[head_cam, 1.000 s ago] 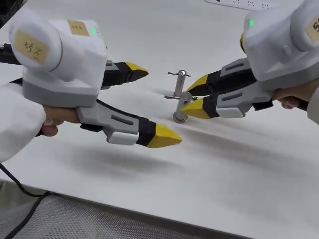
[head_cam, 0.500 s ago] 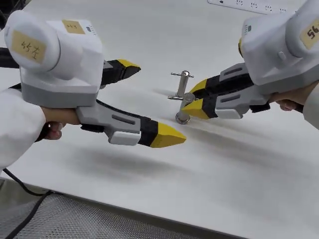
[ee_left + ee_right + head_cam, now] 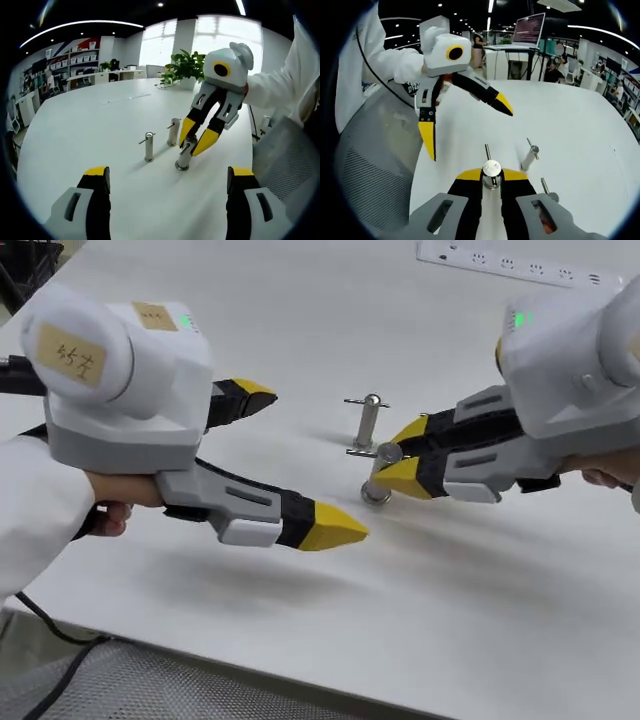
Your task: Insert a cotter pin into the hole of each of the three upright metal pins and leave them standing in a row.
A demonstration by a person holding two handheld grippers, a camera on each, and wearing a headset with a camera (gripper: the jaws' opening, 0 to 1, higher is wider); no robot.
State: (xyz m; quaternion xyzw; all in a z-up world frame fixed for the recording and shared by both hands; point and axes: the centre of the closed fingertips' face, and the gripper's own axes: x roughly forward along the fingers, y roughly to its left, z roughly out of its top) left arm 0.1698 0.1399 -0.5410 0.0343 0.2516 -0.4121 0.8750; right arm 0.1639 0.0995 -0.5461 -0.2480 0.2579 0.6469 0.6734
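Three upright metal pins stand close together on the white table (image 3: pixel 300 300). My right gripper (image 3: pixel 402 453) is shut on the nearest metal pin (image 3: pixel 384 456), just below its head (image 3: pixel 491 168); a cotter pin (image 3: pixel 359 452) sticks out sideways from it. Behind it stands a second pin (image 3: pixel 369 417) with a cotter pin through its top. In the left gripper view the row reads as left pin (image 3: pixel 149 146), middle pin (image 3: pixel 173 131) and gripped pin (image 3: pixel 183 157). My left gripper (image 3: pixel 295 462) hovers open to the left of the pins, holding nothing.
A white power strip (image 3: pixel 510 264) lies along the table's far edge. The table's front edge (image 3: pixel 250 660) runs below the grippers, with grey mesh beneath it. A potted plant (image 3: pixel 186 66) stands at the far end of the table.
The whole picture has shifted down and right with my head. The right gripper stays shut on the same pin and the left gripper stays open at the left.
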